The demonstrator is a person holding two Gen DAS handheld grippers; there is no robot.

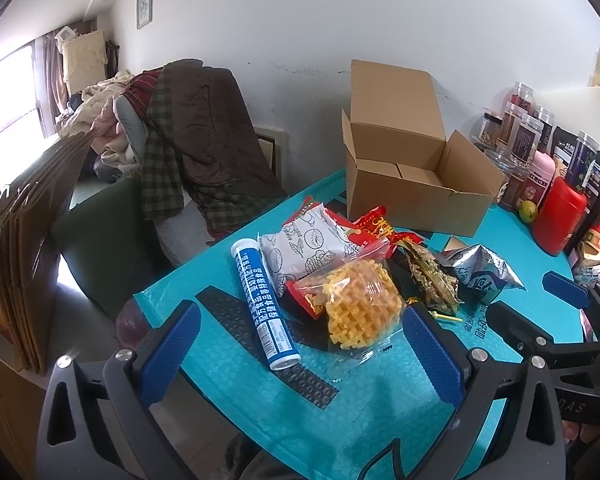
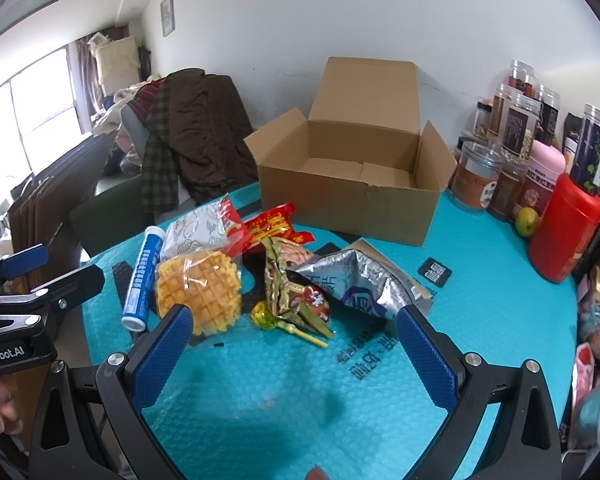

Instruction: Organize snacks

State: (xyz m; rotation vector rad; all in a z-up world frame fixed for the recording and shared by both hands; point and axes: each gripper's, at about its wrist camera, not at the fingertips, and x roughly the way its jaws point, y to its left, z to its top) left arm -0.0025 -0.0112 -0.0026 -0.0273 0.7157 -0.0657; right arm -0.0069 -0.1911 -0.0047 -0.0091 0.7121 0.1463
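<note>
1. Left wrist view: left gripper [image 1: 300, 344] hangs with jaws wide apart and empty, straddling the tube [image 1: 265, 307] and waffle [image 1: 360, 308].
2. Right gripper [image 2: 294, 350], jaws also spread and empty, hovers just short of the lollipop [image 2: 266, 315] and foil bag [image 2: 356, 284].
3. Snacks lie heaped mid-table [image 2: 500, 320]; I'd pick the topmost, clamp it centrally, and lift clear.
4. Farthest, the empty box [image 2: 352, 196] stands open, likely the destination.

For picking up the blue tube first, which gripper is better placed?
Left, probably. The left gripper, open and empty, has the blue tube lying between its fingers' line of sight, while the right gripper faces the silver bag and lollipop.
</note>
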